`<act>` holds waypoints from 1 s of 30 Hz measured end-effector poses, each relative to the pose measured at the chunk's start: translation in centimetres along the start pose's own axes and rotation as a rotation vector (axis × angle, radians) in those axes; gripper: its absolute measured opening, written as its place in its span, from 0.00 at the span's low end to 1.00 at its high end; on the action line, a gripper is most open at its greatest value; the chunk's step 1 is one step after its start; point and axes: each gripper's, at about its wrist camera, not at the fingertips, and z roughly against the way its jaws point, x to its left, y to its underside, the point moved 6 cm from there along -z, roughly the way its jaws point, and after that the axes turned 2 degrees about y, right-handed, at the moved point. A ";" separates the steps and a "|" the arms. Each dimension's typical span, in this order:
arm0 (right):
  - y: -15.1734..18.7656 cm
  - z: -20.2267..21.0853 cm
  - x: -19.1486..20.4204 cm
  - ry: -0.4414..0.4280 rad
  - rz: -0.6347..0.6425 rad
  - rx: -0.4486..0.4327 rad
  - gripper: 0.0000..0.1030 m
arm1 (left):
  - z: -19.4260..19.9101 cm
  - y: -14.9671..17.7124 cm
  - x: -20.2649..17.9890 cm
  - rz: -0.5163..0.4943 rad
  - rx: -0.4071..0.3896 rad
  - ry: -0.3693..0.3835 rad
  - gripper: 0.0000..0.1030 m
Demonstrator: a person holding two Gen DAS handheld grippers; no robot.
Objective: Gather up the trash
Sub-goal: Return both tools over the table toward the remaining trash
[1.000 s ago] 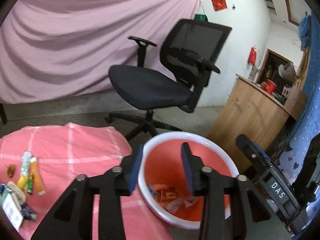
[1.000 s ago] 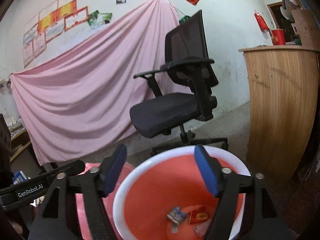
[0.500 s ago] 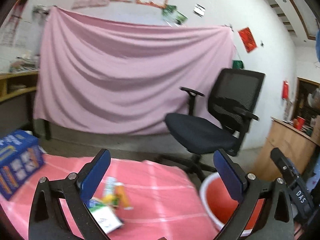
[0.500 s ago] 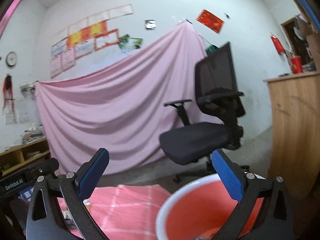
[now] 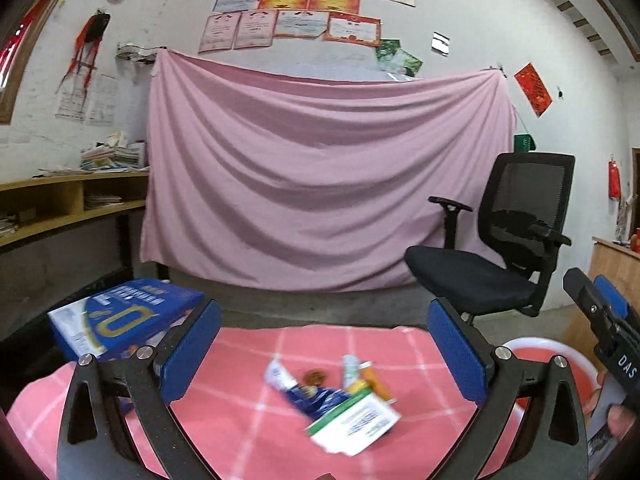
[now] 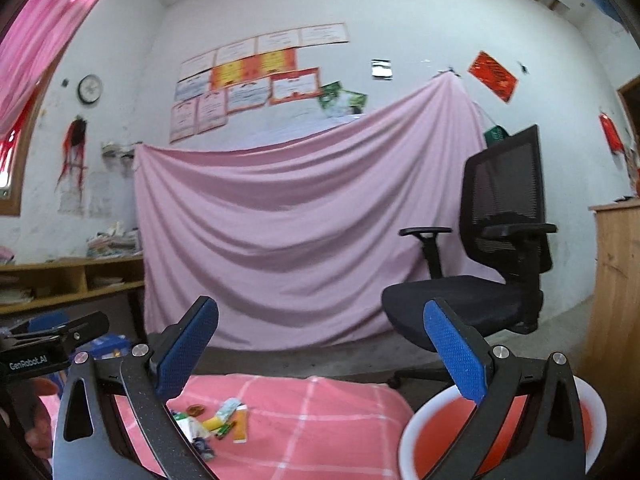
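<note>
My left tongs (image 5: pixel 324 354) and right tongs (image 6: pixel 320 354) both gape wide and hold nothing (blue pads apart), with the trash (image 5: pixel 340 396) on the pink cloth (image 5: pixel 240 420) at six o'clock and the bin (image 6: pixel 416 432) at four.

"DAS" marks the right claw (image 5: pixel 618 354); "GenRobot.AI" marks the left claw (image 6: pixel 38 354).
</note>
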 end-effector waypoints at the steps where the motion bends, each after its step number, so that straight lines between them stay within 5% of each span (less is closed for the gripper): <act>1: 0.2 -0.2 0.5 -0.007 0.011 0.007 1.00 | 0.1 0.5 0.7 0.001 0.009 -0.007 0.98; 7: 2.1 -1.7 2.6 -0.033 0.081 0.088 1.00 | -0.6 3.1 3.0 0.025 0.105 -0.019 0.98; 15: 6.2 -4.7 3.4 -0.022 0.138 0.318 1.00 | -3.5 6.0 3.8 0.046 0.292 0.010 0.98; 24: 11.0 -7.7 2.6 0.005 0.151 0.622 1.00 | -6.0 8.3 2.6 0.045 0.485 0.133 0.95; 30: 13.5 -8.5 2.2 -0.007 0.145 0.779 1.00 | -7.2 9.2 0.2 -0.033 0.587 0.229 0.81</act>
